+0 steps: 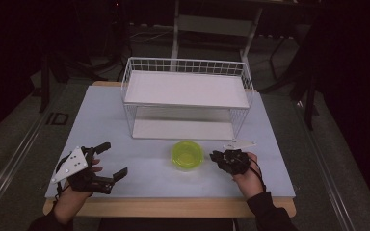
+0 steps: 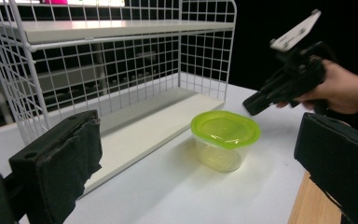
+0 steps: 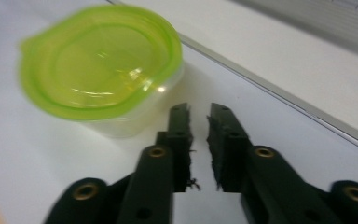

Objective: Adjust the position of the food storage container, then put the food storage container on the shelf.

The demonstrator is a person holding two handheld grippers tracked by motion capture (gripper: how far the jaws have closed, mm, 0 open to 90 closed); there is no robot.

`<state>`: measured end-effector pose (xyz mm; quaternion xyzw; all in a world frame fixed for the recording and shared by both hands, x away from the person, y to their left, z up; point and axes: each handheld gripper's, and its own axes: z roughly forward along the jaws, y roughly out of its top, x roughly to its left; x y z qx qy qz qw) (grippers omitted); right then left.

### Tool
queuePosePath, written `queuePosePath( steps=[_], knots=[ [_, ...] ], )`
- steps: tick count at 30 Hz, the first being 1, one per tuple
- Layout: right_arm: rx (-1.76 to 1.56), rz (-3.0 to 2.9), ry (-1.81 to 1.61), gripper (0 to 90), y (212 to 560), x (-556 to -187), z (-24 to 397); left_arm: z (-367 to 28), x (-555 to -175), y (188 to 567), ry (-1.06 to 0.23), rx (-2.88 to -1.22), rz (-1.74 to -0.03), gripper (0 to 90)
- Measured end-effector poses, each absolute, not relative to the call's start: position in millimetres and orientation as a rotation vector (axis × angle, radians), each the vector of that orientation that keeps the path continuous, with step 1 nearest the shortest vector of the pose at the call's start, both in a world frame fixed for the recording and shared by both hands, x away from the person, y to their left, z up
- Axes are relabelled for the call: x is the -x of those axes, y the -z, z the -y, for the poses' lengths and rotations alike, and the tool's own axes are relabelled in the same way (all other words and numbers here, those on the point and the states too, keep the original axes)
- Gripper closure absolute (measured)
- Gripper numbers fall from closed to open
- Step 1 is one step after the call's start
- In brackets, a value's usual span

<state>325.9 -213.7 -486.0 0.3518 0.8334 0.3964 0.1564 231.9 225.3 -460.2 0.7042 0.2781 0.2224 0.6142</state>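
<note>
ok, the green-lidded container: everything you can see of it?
The container is a small, round tub of clear plastic that looks empty, with a translucent lime-green lid pressed on. It stands upright on the white table, in front of the wire rack. Nothing touches it; the right gripper sits just beside it, jaws slightly apart.

Small clear tub (image 3: 103,70) with lime-green lid on, upright, just beside right gripper (image 3: 198,122), untouched.
</note>
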Motion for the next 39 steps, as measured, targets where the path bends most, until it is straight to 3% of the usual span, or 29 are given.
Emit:
queuePosePath(
  steps=[1, 2, 4, 6, 7, 10, 12, 14, 20, 28, 37, 39],
  knots=[
    [-1.007, -2.386, -1.135, 71.3, 486, -326, 214, -225, -232, 460, -0.513, -1.623, -0.641, 1.4],
    [-0.972, -2.360, -1.174, 58.9, 480, -318, 216, -222, -232, 459, -0.530, -1.640, -0.640, 1.4],
    [-0.948, -2.327, -1.195, 49.1, 477, -314, 217, -216, -231, 456, -0.530, -1.640, -0.630, 1.4],
    [-0.939, -2.309, -1.204, 45.8, 475, -312, 218, -212, -231, 452, -0.491, -1.642, -0.645, 1.5],
    [-0.935, -2.269, -1.239, 34.9, 470, -308, 219, -210, -231, 450, -0.483, -1.632, -0.654, 3.3],
    [-0.932, -2.243, -1.277, 28.8, 466, -306, 219, -206, -233, 448, -0.445, -1.625, -0.653, 3.4],
    [-0.931, -2.235, -1.345, 15.8, 462, -306, 220, -199, -236, 446, -0.440, -1.643, -0.654, 3.4],
    [-0.933, -2.235, -1.379, 11.9, 460, -305, 219, -195, -239, 445, -0.441, -1.646, -0.652, 3.3],
    [-0.882, -2.234, -1.353, 10.8, 458, -302, 213, -174, -255, 436, -0.428, -1.711, -0.638, 1.6],
    [-0.809, -2.254, -1.398, 19.9, 446, -310, 205, -154, -281, 430, -0.406, -1.755, -0.648, 0.8],
    [-0.847, -2.296, -1.434, 18.1, 445, -323, 197, -136, -295, 432, -0.409, -1.792, -0.655, 0.8],
    [-0.887, -2.307, -1.400, 12.5, 447, -329, 192, -128, -303, 435, -0.383, -1.809, -0.675, 0.8]
  ],
)
